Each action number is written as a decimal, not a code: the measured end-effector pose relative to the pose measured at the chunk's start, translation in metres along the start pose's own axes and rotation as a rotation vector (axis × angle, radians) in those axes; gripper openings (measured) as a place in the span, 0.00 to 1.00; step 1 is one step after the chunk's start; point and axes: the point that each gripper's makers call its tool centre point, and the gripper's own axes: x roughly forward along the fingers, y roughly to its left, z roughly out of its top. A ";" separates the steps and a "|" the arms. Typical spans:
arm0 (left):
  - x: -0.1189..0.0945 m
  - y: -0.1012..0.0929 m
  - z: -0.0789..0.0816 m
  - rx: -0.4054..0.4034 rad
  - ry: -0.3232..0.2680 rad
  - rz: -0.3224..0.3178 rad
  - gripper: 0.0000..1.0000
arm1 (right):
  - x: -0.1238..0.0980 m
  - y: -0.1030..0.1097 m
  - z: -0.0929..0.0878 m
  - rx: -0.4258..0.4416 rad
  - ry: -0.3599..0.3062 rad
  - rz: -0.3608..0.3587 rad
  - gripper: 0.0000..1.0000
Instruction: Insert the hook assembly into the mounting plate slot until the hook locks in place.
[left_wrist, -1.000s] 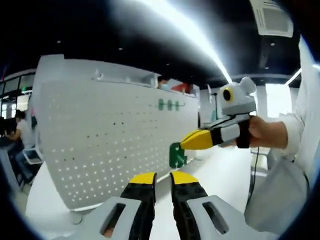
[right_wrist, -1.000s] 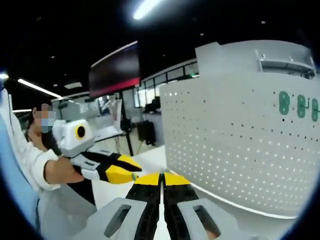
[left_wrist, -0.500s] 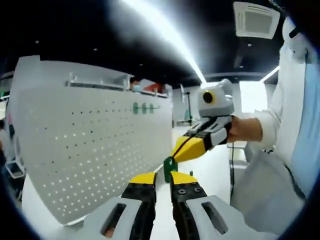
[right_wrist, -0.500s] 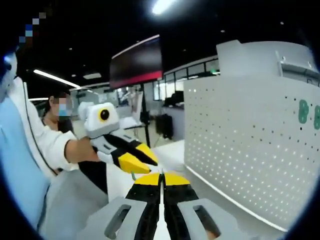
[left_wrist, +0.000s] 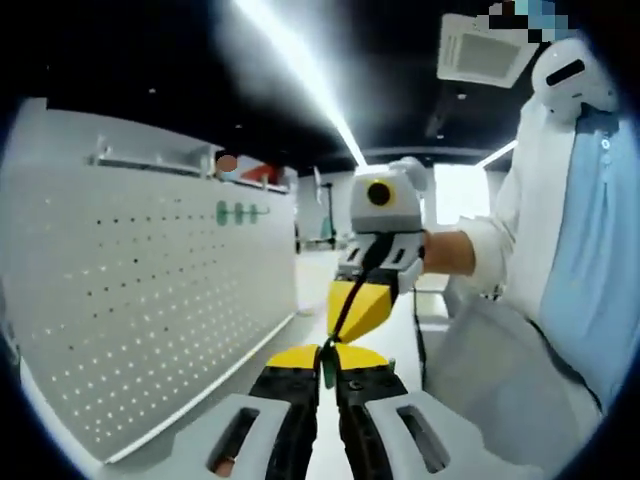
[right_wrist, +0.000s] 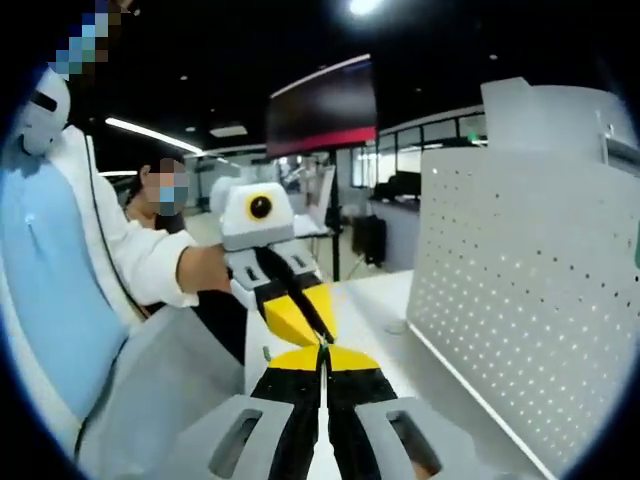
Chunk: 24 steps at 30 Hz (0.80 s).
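A small green hook piece (left_wrist: 327, 372) stands edge-on between the yellow tips of my left gripper (left_wrist: 326, 358), whose jaws are closed in on it. My right gripper (left_wrist: 335, 335) comes down from above with its yellow tips meeting the same piece. In the right gripper view my right gripper (right_wrist: 322, 355) is shut, with a thin dark sliver at its tips, and the left gripper (right_wrist: 318, 338) points down onto them. The white perforated mounting board (left_wrist: 130, 300) stands to the left, and it also fills the right side (right_wrist: 540, 300). Three green hooks (left_wrist: 237, 212) sit high on it.
The person holding both grippers, in white and light blue sleeves (left_wrist: 570, 250), is close on the right. A white tabletop (right_wrist: 380, 300) runs along the board's foot. A dark screen (right_wrist: 320, 105) hangs behind, and another person (right_wrist: 165, 200) stands further back.
The two grippers have come together tip to tip. The green piece, hanging at the right gripper's tip before, now sits between the left jaws, which have narrowed. Both cameras swung away from the board.
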 end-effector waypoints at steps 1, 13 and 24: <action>0.000 -0.001 -0.001 -0.004 -0.002 -0.013 0.05 | 0.000 0.001 0.000 -0.004 0.002 0.006 0.00; -0.003 -0.009 0.000 -0.057 -0.029 -0.066 0.02 | -0.001 0.008 0.002 -0.026 -0.016 0.059 0.00; -0.004 0.031 -0.009 -0.145 0.008 0.141 0.01 | -0.005 -0.030 0.004 -0.024 -0.020 -0.206 0.05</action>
